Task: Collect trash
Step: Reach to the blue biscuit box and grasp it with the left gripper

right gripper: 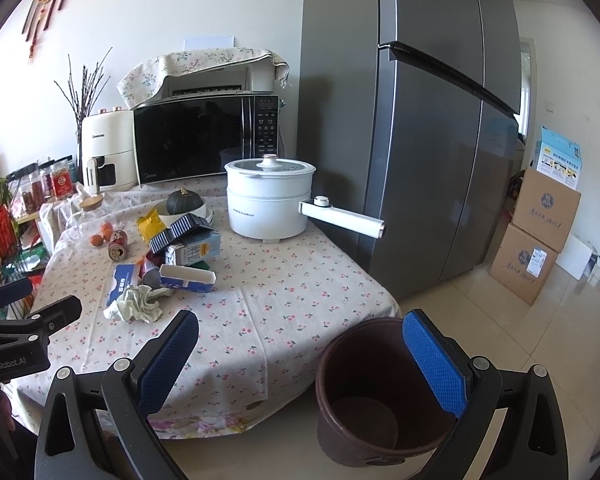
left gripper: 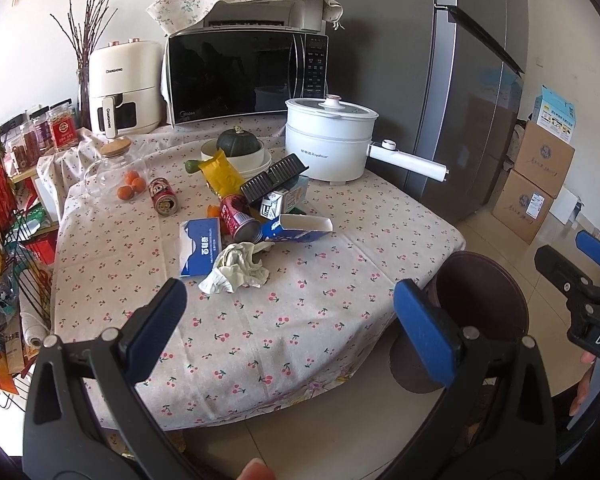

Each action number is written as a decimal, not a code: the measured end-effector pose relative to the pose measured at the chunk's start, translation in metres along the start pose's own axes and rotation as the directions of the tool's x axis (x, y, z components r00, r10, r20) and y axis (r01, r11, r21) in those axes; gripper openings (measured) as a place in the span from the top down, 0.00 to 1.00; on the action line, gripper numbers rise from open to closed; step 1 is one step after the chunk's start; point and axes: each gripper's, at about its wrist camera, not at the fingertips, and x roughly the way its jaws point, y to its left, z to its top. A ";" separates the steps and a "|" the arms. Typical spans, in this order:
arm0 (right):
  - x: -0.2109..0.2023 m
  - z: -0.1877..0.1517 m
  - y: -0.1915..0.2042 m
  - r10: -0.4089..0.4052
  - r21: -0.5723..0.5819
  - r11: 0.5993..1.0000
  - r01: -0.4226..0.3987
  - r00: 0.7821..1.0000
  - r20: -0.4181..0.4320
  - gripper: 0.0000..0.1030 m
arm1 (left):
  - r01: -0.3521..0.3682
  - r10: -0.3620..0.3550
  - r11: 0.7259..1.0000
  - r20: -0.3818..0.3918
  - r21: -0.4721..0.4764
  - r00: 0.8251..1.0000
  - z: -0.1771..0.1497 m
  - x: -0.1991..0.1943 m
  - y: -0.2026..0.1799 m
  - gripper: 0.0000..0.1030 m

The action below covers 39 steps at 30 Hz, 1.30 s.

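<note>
Trash lies in a heap on the cherry-print tablecloth (left gripper: 300, 320): a crumpled tissue (left gripper: 238, 266), a blue tissue pack (left gripper: 200, 246), a red can on its side (left gripper: 240, 218), an open blue carton (left gripper: 300, 230), a yellow snack bag (left gripper: 222, 174), a black ridged tray (left gripper: 274, 178), a small milk carton (left gripper: 280, 202) and a second can (left gripper: 164, 196). A brown trash bin (right gripper: 376, 392) stands on the floor at the table's right corner; it looks empty. My left gripper (left gripper: 290, 314) is open above the near table edge. My right gripper (right gripper: 300, 356) is open above the bin and table corner.
A white electric pot (left gripper: 328, 140) with a long handle, a squash in a bowl (left gripper: 238, 148), a glass jar (left gripper: 114, 168) with oranges, a microwave (left gripper: 246, 76) and an air fryer (left gripper: 122, 88) stand behind. A grey fridge (right gripper: 420, 140) is on the right, cardboard boxes (right gripper: 536, 240) beyond.
</note>
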 end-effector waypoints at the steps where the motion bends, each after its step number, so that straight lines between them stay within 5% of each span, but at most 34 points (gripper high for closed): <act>1: 0.001 0.002 0.001 0.010 -0.002 1.000 -0.010 1.000 -0.004 0.00 | -0.008 0.008 1.000 -0.005 0.003 1.000 0.001 0.001 0.001 0.00; 8: 0.024 0.032 0.002 0.136 0.031 0.990 -0.134 0.988 -0.071 0.00 | -0.022 0.021 0.999 -0.020 -0.033 1.000 0.023 0.013 0.034 0.00; 12: 0.061 0.054 0.004 0.213 0.054 0.977 -0.207 0.963 -0.163 0.00 | -0.039 0.034 0.998 -0.114 -0.046 0.993 0.038 0.040 0.057 0.00; 14: 0.087 0.063 0.005 0.253 0.084 0.967 -0.240 0.940 -0.229 0.00 | -0.075 0.070 0.997 -0.161 -0.023 0.984 0.045 0.054 0.065 0.00; 15: 0.115 0.065 0.009 0.294 0.112 0.956 -0.272 0.910 -0.292 0.00 | -0.084 0.079 0.996 -0.190 -0.020 0.979 0.050 0.061 0.069 0.00; 21: 0.176 0.056 0.026 0.317 0.137 0.948 -0.286 0.867 -0.384 0.00 | -0.114 0.086 0.991 -0.317 -0.072 0.945 0.061 0.120 0.105 0.00; 24: 0.204 0.043 0.033 0.325 0.155 0.946 -0.286 0.818 -0.475 0.00 | -0.136 0.087 0.985 -0.385 -0.102 0.919 0.054 0.160 0.121 0.00; 34: 0.254 0.049 0.054 0.345 0.217 0.938 -0.270 0.783 -0.517 0.00 | -0.109 -0.026 0.968 -0.521 -0.227 0.853 0.022 0.253 0.144 0.00; 39: 0.267 0.044 0.062 0.352 0.239 0.935 -0.262 0.764 -0.540 0.00 | -0.083 -0.071 0.961 -0.524 -0.264 0.849 0.019 0.262 0.151 0.05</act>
